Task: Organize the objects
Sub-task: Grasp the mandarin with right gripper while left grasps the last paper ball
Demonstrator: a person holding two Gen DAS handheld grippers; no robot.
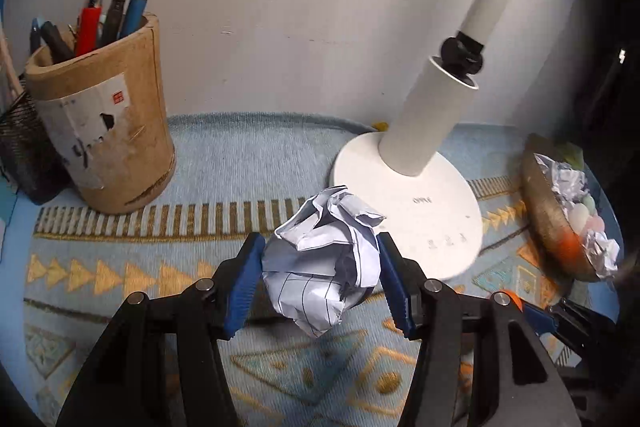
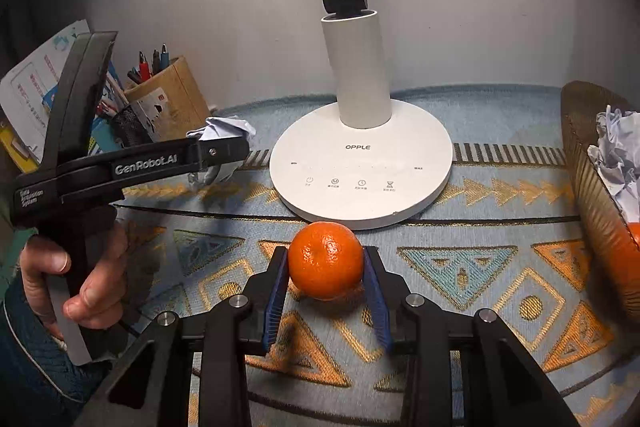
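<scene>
A crumpled ball of lined white paper (image 1: 320,267) sits between the blue pads of my left gripper (image 1: 320,239), which is shut on it just in front of the lamp base. From the right wrist view the left gripper (image 2: 224,151) shows side-on at the left, the paper ball (image 2: 226,127) in its tip and a hand (image 2: 80,279) on its handle. My right gripper (image 2: 326,251) is shut on an orange (image 2: 325,261), with both pads pressing its sides, low over the patterned cloth (image 2: 460,267).
A white desk lamp's round base (image 2: 360,163) stands just behind both grippers. A tan pen cup (image 1: 112,131) and a black mesh holder (image 1: 20,147) stand at the back left. At the right, a brown bowl (image 2: 592,187) holds crumpled paper and something orange.
</scene>
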